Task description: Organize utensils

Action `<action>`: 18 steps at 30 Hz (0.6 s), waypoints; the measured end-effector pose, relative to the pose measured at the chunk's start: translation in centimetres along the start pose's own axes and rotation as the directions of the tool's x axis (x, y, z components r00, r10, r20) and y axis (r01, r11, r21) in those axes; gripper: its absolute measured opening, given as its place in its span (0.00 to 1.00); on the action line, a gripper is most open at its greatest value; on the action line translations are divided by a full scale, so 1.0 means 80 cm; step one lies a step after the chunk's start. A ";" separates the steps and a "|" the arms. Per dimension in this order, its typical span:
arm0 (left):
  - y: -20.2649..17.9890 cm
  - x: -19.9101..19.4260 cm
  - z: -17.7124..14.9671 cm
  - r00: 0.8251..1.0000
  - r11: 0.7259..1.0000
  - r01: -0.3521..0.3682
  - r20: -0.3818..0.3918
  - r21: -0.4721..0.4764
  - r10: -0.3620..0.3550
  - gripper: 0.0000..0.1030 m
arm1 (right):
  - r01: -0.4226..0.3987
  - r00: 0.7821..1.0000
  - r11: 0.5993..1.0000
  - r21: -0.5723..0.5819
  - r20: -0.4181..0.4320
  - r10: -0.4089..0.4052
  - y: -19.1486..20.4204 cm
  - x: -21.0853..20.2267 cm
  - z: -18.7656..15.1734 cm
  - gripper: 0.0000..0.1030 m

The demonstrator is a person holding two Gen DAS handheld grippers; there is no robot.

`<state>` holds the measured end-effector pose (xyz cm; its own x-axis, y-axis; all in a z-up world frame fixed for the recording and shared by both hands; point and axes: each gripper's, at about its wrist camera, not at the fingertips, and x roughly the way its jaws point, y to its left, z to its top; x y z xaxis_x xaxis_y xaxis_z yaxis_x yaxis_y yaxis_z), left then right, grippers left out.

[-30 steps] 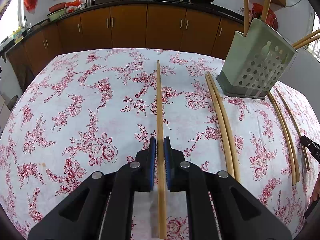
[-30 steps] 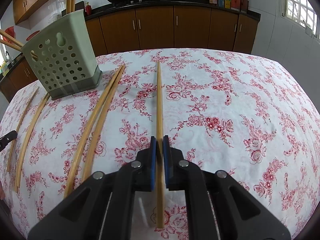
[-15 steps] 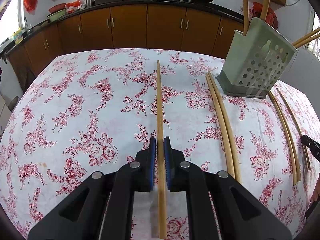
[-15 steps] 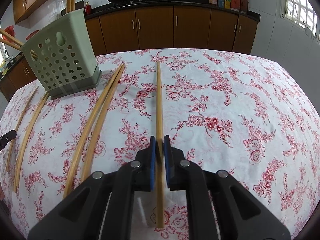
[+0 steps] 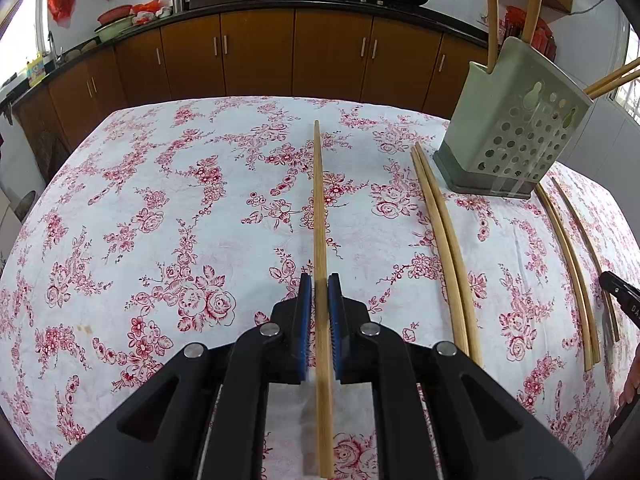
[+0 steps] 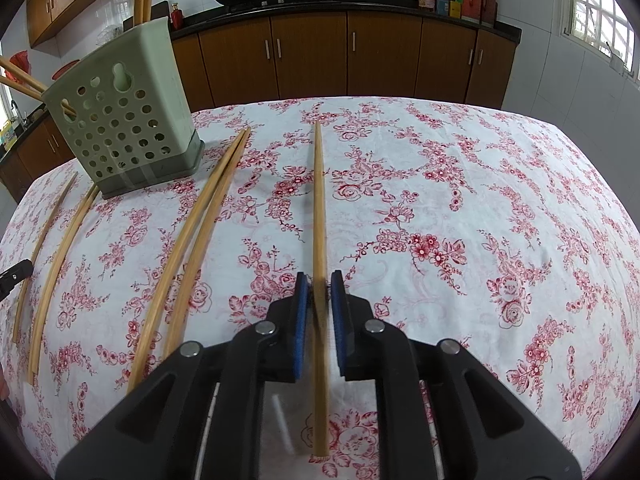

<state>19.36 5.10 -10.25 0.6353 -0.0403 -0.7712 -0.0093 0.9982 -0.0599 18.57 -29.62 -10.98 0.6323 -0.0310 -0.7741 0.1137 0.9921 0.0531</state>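
In the left wrist view my left gripper (image 5: 320, 280) is shut on a wooden chopstick (image 5: 319, 200) that points straight ahead over the floral tablecloth. In the right wrist view my right gripper (image 6: 320, 278) has its blue pads slightly apart around another wooden chopstick (image 6: 319, 192), which looks blurred between them. A green perforated utensil holder (image 5: 508, 128) stands at the right with chopsticks in it; it also shows in the right wrist view (image 6: 120, 116) at the left. A pair of chopsticks (image 5: 444, 236) lies beside it on the cloth, and also shows in the right wrist view (image 6: 196, 232).
Two more chopsticks (image 5: 568, 256) lie beyond the holder, also in the right wrist view (image 6: 56, 256). The other gripper's tip shows at the frame edges (image 5: 620, 296) (image 6: 14, 276). Brown cabinets (image 5: 256, 56) with woks on the counter stand behind the table.
My right gripper's pads have parted slightly around its chopstick, which now looks blurred. The left gripper and its chopstick have not moved.
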 end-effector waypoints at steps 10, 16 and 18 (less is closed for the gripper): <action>-0.009 -0.019 -0.023 1.000 0.998 0.010 -0.007 0.065 -0.009 0.17 | -0.011 1.000 1.000 -0.004 0.000 0.011 0.000 -0.009 -0.009 0.14; -0.008 -0.030 -0.036 1.000 0.998 0.002 -0.009 0.068 -0.002 0.16 | -0.035 0.999 0.999 0.008 -0.001 0.035 -0.004 -0.019 -0.020 0.08; -0.008 -0.031 -0.038 1.000 0.997 -0.010 -0.008 0.075 0.011 0.09 | -0.037 0.999 0.999 0.010 -0.001 0.037 -0.007 -0.022 -0.021 0.08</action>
<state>15.41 4.42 -10.25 0.6288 -0.0299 -0.7770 0.0421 0.9991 -0.0043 16.08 -29.93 -10.68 0.6356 0.0059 -0.7720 0.0981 0.9912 0.0884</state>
